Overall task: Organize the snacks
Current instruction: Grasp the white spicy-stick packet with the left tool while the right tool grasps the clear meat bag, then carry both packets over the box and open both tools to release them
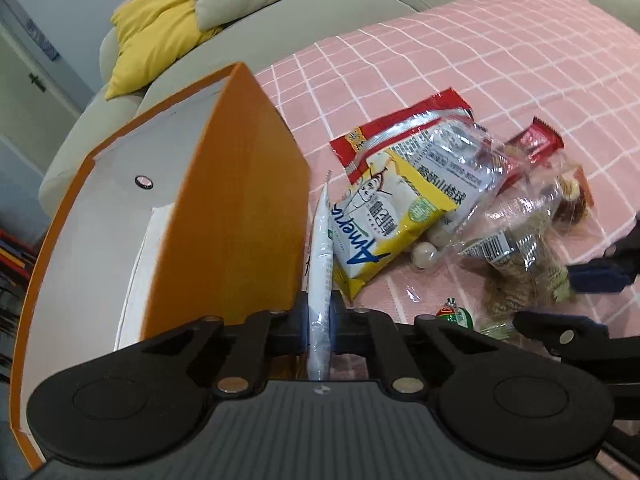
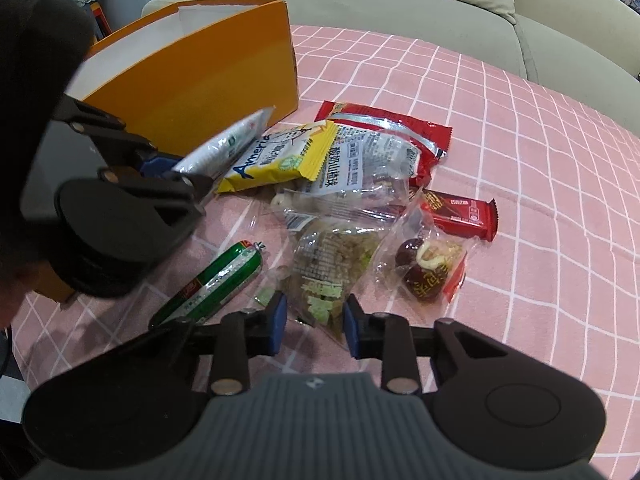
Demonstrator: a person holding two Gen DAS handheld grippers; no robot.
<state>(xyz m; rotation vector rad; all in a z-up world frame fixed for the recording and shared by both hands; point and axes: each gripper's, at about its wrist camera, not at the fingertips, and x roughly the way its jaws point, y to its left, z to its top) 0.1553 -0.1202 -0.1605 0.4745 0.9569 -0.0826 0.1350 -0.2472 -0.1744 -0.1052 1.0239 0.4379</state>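
Nearest the lens, the left gripper [image 1: 319,322] is clamped on a white sachet [image 1: 322,248] held edge-on, just right of the orange box [image 1: 224,216]. That box is the landmark: its open top sits left of the sachet. To do this well, I judge the sachet should clear the box's rim before the jaws part. Right of the box lies the snack pile [image 2: 344,184]. Further right, the right gripper [image 2: 314,322] stands agape, straddling a clear bag of greenish bits [image 2: 332,264] without pinching it.
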